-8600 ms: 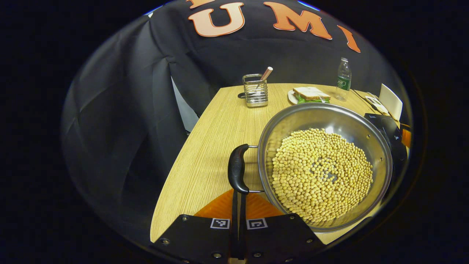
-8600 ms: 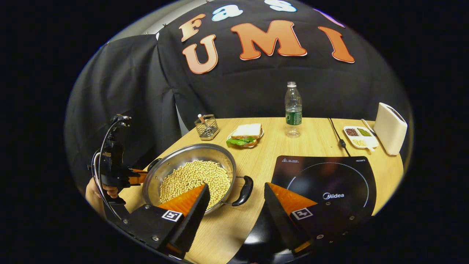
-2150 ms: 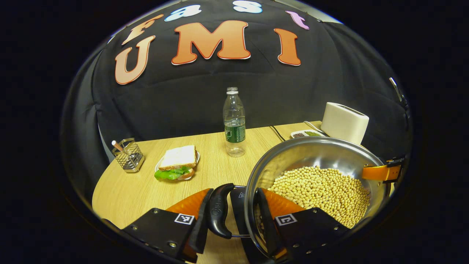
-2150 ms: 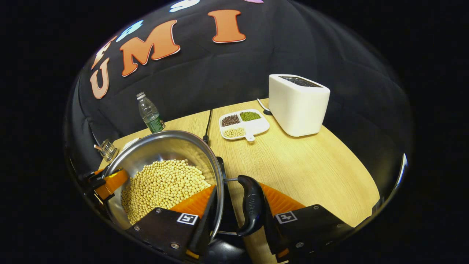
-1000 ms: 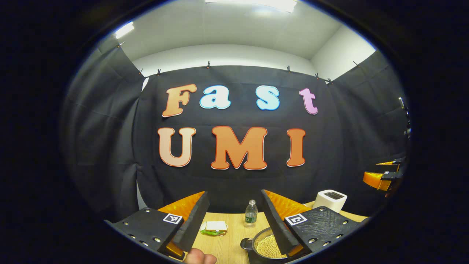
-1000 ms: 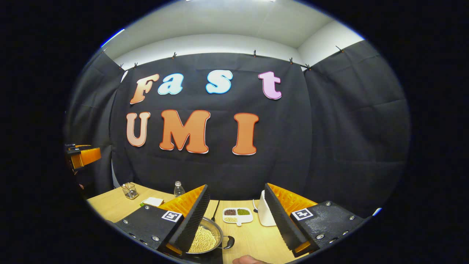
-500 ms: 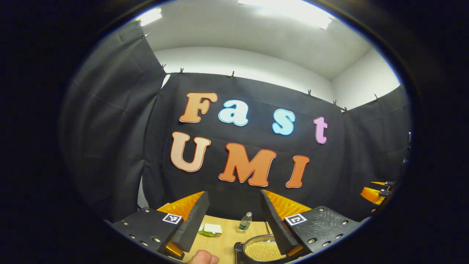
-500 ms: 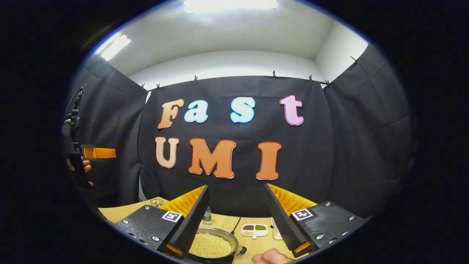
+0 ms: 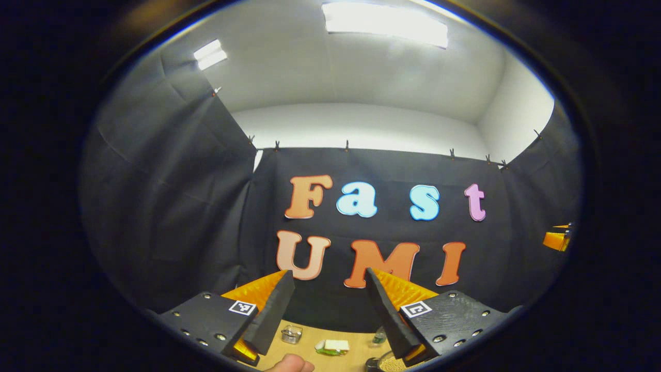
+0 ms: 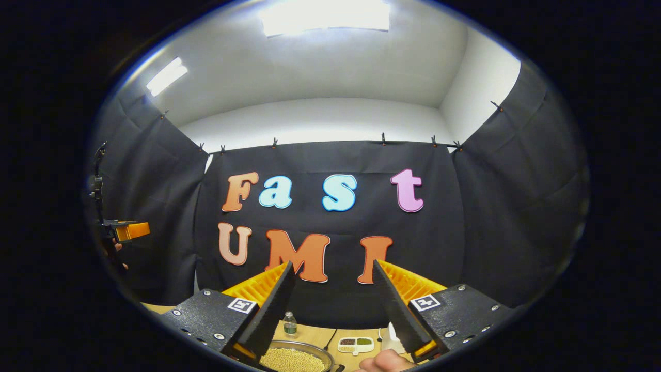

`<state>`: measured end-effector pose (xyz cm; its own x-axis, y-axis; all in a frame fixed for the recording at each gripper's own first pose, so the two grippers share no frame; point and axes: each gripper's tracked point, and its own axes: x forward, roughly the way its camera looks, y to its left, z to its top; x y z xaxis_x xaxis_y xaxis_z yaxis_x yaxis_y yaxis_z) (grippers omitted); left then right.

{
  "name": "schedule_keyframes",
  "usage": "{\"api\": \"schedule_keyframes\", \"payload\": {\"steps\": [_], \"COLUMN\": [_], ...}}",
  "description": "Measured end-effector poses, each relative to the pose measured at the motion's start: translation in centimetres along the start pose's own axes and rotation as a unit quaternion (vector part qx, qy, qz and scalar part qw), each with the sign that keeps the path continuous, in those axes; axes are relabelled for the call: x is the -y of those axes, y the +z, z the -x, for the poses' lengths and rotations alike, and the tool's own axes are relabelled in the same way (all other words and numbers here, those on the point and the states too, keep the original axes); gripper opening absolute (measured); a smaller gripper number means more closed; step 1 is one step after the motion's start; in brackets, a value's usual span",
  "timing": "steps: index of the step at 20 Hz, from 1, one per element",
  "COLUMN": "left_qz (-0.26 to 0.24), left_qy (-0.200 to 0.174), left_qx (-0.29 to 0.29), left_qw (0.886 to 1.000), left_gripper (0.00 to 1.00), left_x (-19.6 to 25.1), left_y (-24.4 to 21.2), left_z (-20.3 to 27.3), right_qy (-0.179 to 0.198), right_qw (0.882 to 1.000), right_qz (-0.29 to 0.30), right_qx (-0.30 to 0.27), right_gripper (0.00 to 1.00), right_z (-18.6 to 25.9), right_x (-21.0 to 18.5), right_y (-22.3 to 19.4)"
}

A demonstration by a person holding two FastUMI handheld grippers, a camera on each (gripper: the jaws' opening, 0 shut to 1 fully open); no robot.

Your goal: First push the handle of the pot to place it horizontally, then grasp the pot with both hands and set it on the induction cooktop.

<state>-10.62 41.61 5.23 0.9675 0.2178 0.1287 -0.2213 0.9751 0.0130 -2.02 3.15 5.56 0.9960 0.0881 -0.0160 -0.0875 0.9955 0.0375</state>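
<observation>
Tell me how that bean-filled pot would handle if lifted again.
The steel pot probably feels heavy: pale beans cover its bottom. Tilting would likely send the loose beans sliding to one side. Its wide, shallow shape should sit stably once down.

A light wood-grain tabletop is seen low in both views, against the black cloth wall. In the right gripper view, a clear bottle, a divided white dish of dark, green and pale grains, part of a white appliance and a steel pot of pale beans are seen on it; what lies under the pot cannot be told. In the left gripper view, a wire holder, a sandwich with green leaf and the pot's rim are seen on the tabletop.
</observation>
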Motion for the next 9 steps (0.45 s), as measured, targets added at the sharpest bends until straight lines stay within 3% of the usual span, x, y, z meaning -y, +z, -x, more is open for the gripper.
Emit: {"api": "schedule_keyframes", "payload": {"steps": [1,3,4,6,9], "left_qz": [-0.01,-0.016,-0.016,-0.019,-0.017], "left_qy": [0.002,-0.013,-0.021,-0.028,-0.044], "left_qx": [0.024,0.06,0.067,0.061,0.033], "left_qw": [1.0,0.998,0.997,0.998,0.998], "left_gripper": [0.86,0.86,0.84,0.84,0.84], "left_x": [0.0,1.4,2.2,2.8,3.8], "left_y": [1.3,2.7,3.0,2.6,0.9], "left_z": [0.4,1.0,1.2,1.2,0.7], "right_qy": [0.005,0.003,0.004,0.004,0.004], "right_qw": [1.0,1.0,1.0,0.999,0.999], "right_qz": [0.002,0.012,0.02,0.032,0.043], "right_qx": [0.006,0.013,0.016,0.02,0.023], "right_gripper": [0.89,0.97,0.93,0.97,0.93], "right_z": [0.0,-0.2,-0.2,-0.4,-0.5], "right_x": [-0.2,-0.3,-0.6,-1.3,-1.8], "right_y": [0.0,-0.1,0.0,-0.2,-0.4]}}
